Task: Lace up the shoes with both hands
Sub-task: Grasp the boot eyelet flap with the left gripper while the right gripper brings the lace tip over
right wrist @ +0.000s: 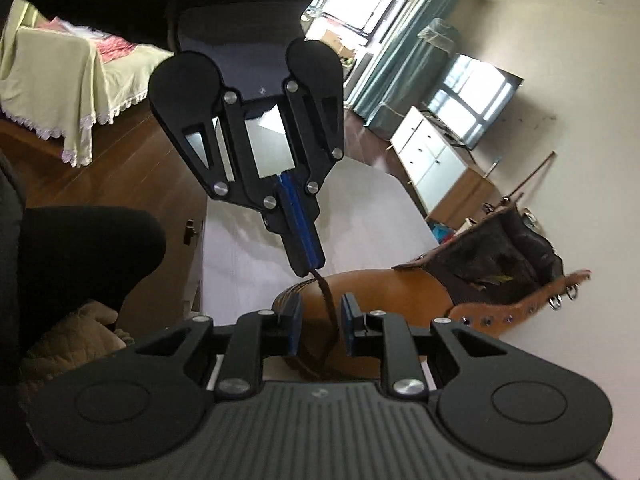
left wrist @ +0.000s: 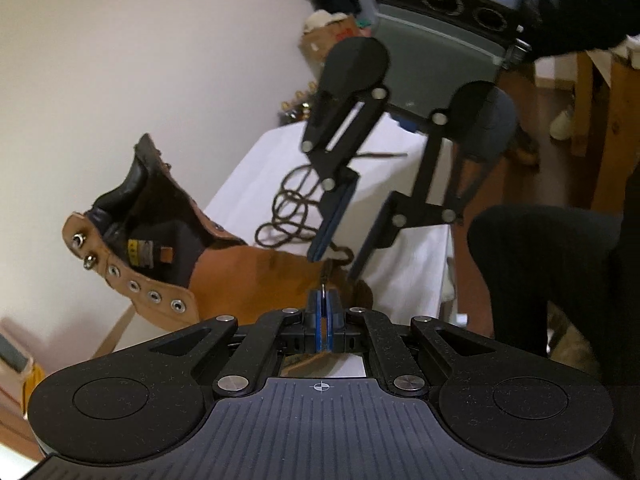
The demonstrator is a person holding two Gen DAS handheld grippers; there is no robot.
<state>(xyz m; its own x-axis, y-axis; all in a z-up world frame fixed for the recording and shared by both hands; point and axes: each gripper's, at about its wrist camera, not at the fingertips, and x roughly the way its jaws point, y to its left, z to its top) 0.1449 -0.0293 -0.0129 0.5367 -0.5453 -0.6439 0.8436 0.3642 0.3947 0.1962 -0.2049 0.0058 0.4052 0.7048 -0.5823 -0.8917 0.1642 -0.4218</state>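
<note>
Your white-covered table (left wrist: 408, 248) carries everything here, though its far and near edges run out behind the tools in both views. On it lies the tan boot (left wrist: 224, 268), on its side, collar open toward the wall; from your right wrist camera the same boot (right wrist: 400, 292) shows its toe half hidden behind your own fingers. The row of metal eyelets (left wrist: 144, 292) along the flap is empty as far as you can see, and the two top hooks are blurred.

Your right gripper (left wrist: 344, 248) hangs over the toe end with its fingers parted moderately wide; in its own view the right gripper (right wrist: 320, 328) has the lace passing through the gap, touching neither pad as far as you can tell. Your left gripper (left wrist: 324, 320) has its blue pads pressed together on the dark lace (left wrist: 324, 280); seen from across, the left gripper (right wrist: 308, 256) pinches the lace (right wrist: 326, 304) at the very tips.

The rest of the lace lies in loose coils (left wrist: 292, 208) on the cloth behind the boot, partly covered by your right gripper's linkage. Where the lace meets the boot is hidden under the fingers. Your knee (left wrist: 540, 260) in dark trousers cuts off the table's right side.
</note>
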